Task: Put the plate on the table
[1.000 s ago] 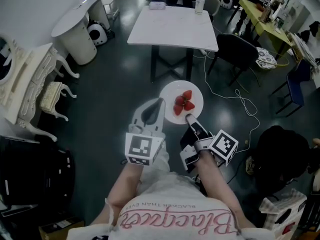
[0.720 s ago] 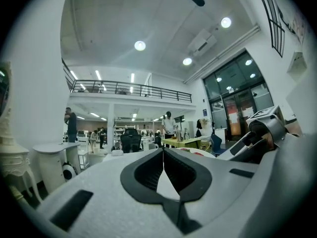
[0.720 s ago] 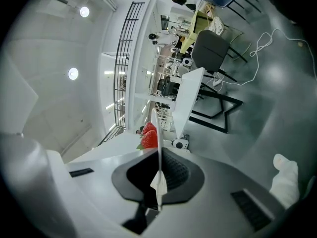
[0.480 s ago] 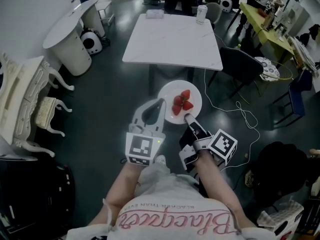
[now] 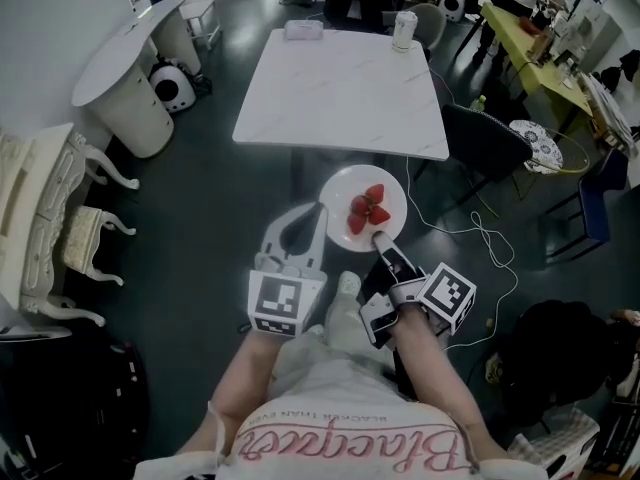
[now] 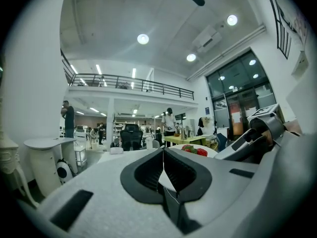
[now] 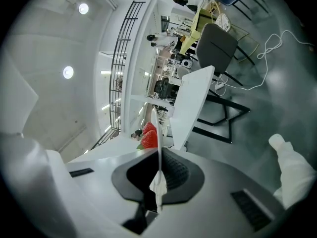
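The round white plate [image 5: 341, 182] hangs in the air over the dark floor [image 5: 215, 208], just short of the near edge of the white table [image 5: 340, 93], carried by its rim from two sides. The left gripper [image 5: 319, 214] is pinched closed on the left edge and the right gripper [image 5: 379, 237] is clamped on the near edge, where its own view shows the rim edge-on between the pads. The main risk looks like tilt. Each grip takes only a thin bite of what seems a smooth, glazed rim, so if one hand rises or lags the other, the plate could pivot in the pads or slip out. The strawberries [image 5: 368, 207] sit loose at the centre, so even a modest slope could roll them off the shallow dish. The plate's far edge could also knock the tabletop's edge if it comes in too low, and a pale cable [image 5: 487, 230] loops across the floor to the right, near the dark chair [image 5: 486, 141], a possible snag for the feet. The strawberries are red, lumpy and glossy. The tabletop is rectangular, flat and faintly veined like marble, with a cup [image 5: 403, 30] at its far end, and the grippers are white shells with dark ribbed pads.
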The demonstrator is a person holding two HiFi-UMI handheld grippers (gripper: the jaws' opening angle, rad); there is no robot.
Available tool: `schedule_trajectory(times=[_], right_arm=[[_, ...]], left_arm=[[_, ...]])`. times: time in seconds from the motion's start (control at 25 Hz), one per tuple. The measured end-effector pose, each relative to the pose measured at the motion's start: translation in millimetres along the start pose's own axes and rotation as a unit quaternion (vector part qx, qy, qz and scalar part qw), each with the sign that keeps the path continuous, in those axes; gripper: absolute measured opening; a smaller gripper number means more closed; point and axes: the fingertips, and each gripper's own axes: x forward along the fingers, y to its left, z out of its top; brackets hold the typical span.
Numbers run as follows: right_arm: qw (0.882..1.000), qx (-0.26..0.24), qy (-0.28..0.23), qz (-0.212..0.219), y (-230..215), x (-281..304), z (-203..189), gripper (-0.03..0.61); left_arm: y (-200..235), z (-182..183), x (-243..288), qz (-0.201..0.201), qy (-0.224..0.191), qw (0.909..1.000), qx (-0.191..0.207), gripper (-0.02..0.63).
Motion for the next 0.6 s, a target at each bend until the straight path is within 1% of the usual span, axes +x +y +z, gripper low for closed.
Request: schedule_trajectory(times=[0.16,0.24,0.32,0.48,0.6], right_arm=[[1.0,-0.001,0.002,0.002,-1.8,45.4,29.0,0.011],[1.0,-0.002,0.006,0.01,2.1,72.6,46.2,0.011],[1.0,-0.007,0.013,0.007,2.3,98.3,63.9,0.011],[0.999,0.008,0.026,0.02,6.4,152.0,97.7,0.011],[0.999,0.001,0.036,0.031,15.5,190.1,124.3,0.011]], left_arm=[[22.7,-3.5,41.1,0.002,0.003,1.0,0.004,0.005],[36.1,-2.9,67.1,0.005,0.003,1.0,0.002,0.005],[49.8,-1.4,95.1,0.01,0.002,1.0,0.001,0.005],[74.4,6.4,153.4,0.015,-0.001,0.9999,0.008,0.005],[93.2,14.9,195.5,0.022,-0.006,0.9997,0.011,0.005]])
